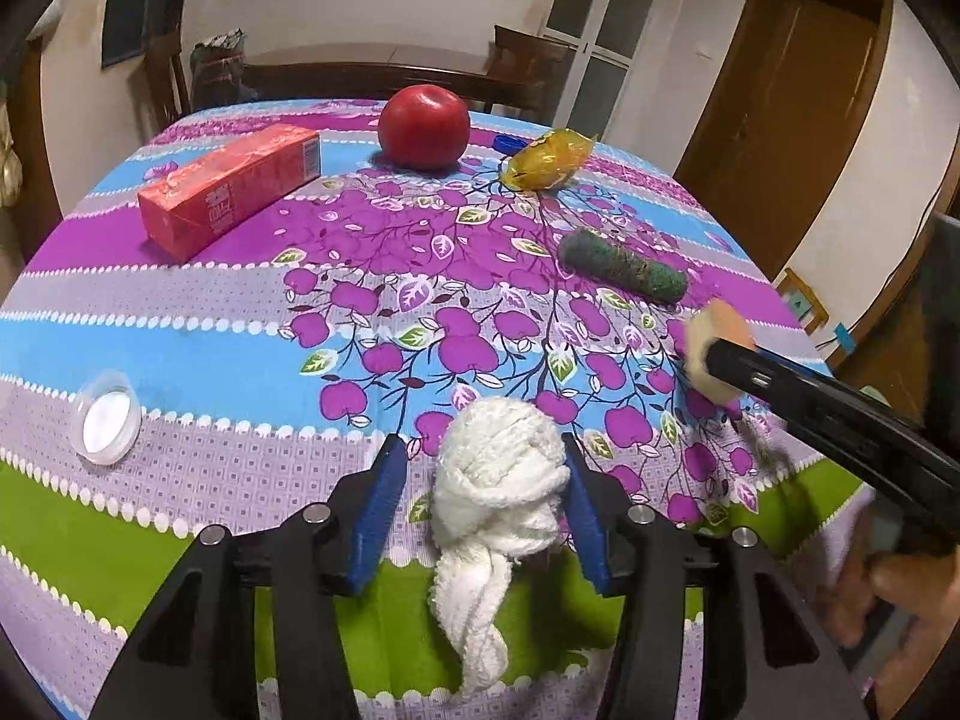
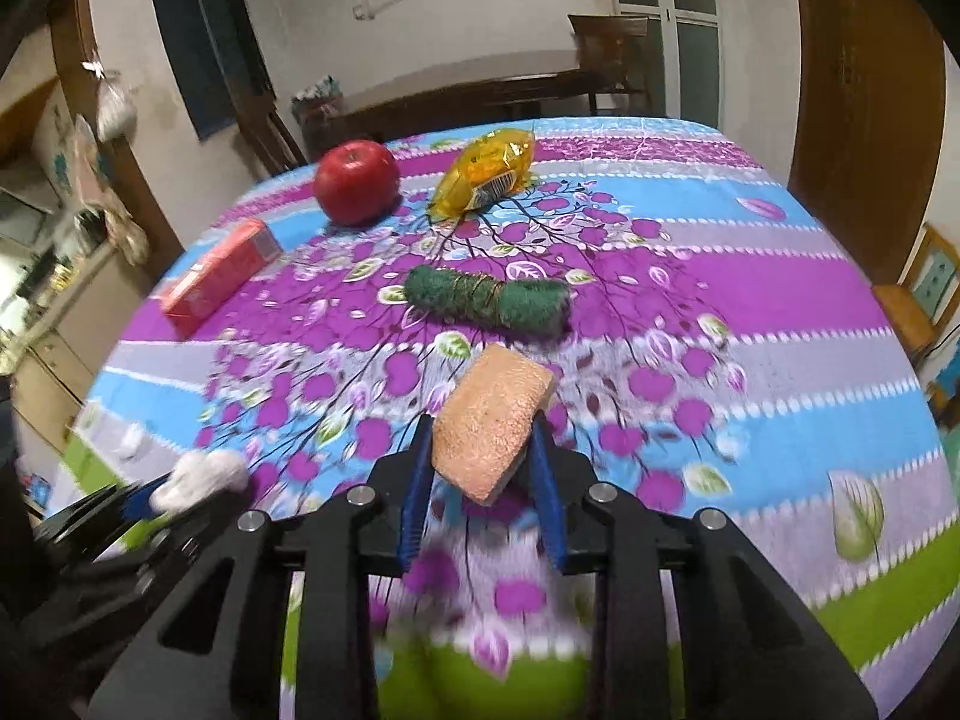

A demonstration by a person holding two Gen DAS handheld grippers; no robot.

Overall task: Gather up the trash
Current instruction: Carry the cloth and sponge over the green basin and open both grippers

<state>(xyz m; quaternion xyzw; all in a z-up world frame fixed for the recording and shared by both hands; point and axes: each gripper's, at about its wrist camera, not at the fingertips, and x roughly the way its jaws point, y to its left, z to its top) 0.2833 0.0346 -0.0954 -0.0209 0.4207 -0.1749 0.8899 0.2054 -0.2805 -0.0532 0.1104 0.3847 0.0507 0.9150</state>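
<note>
On a floral tablecloth (image 1: 180, 354), the left gripper (image 1: 480, 468) stands parted around a knotted white cloth (image 1: 498, 480), its left pad clear of it. At three o'clock, the right gripper (image 2: 483, 450) clenches an orange sponge (image 2: 489, 420). A green scouring roll (image 2: 486, 300) lies at twelve o'clock from the sponge.

The tablecloth (image 1: 198, 336) looks like smooth printed fabric; on it, beyond the fluffy white terry cloth (image 1: 498, 480), sit a glossy red apple (image 1: 423, 127), a crinkly shiny yellow wrapper (image 1: 547, 159) and a matt red carton (image 1: 231, 186). Nearer the cloth lie a rough green scouring roll (image 2: 486, 299) and a porous orange sponge (image 2: 489, 420). The gripper fingers (image 1: 378, 510) are matt blue on black plastic.
</note>
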